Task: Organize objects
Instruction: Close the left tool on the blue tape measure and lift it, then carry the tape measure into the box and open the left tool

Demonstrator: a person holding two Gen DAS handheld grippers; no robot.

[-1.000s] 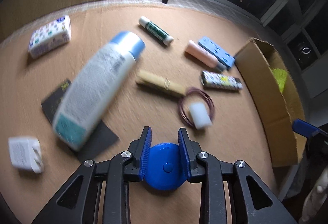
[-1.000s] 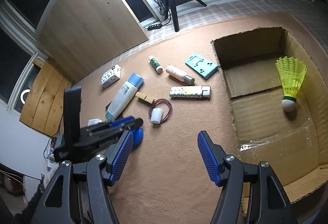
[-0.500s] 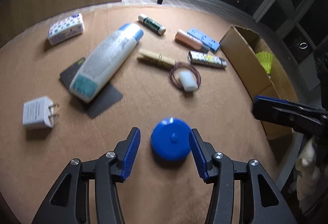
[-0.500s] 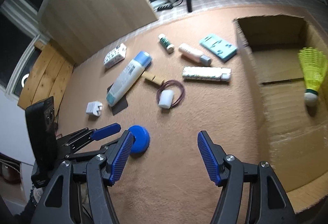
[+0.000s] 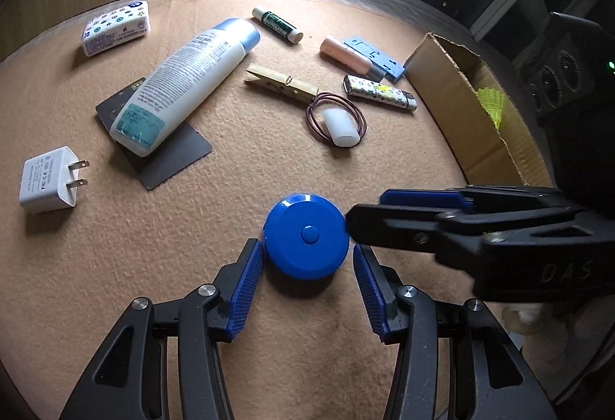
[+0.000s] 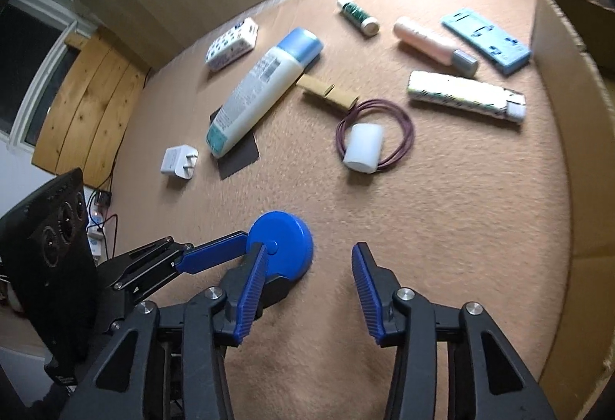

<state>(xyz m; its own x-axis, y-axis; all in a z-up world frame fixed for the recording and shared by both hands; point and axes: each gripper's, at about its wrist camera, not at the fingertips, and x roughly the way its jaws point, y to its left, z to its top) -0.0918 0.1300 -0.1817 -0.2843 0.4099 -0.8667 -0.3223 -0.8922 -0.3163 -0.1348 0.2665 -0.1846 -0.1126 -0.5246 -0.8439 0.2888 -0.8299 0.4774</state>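
Note:
A blue round tape measure (image 5: pixel 307 235) lies flat on the tan mat, near the front. My left gripper (image 5: pixel 307 254) is open and straddles its near half, the pads close to its rim without pressing it. My right gripper (image 5: pixel 384 208) comes in from the right, its tip at the disc's right edge. In the right wrist view the right gripper (image 6: pixel 309 253) is open with its jaws closing. Its left finger overlaps the tape measure (image 6: pixel 284 239), and the gap beside it holds only bare mat. The left gripper's blue finger (image 6: pixel 215 258) reaches the disc from the left.
An open cardboard box (image 5: pixel 461 105) on the right holds a yellow shuttlecock (image 5: pixel 492 105). Further back lie a white bottle (image 5: pixel 184 82) on a black card, a charger (image 5: pixel 50 181), a clothespin (image 5: pixel 280 83), a wire coil (image 5: pixel 338 120) and several small tubes.
My left gripper has opened and let go of the blue tape measure, which now lies on the mat. My right gripper has come down beside the disc and narrowed its jaws.

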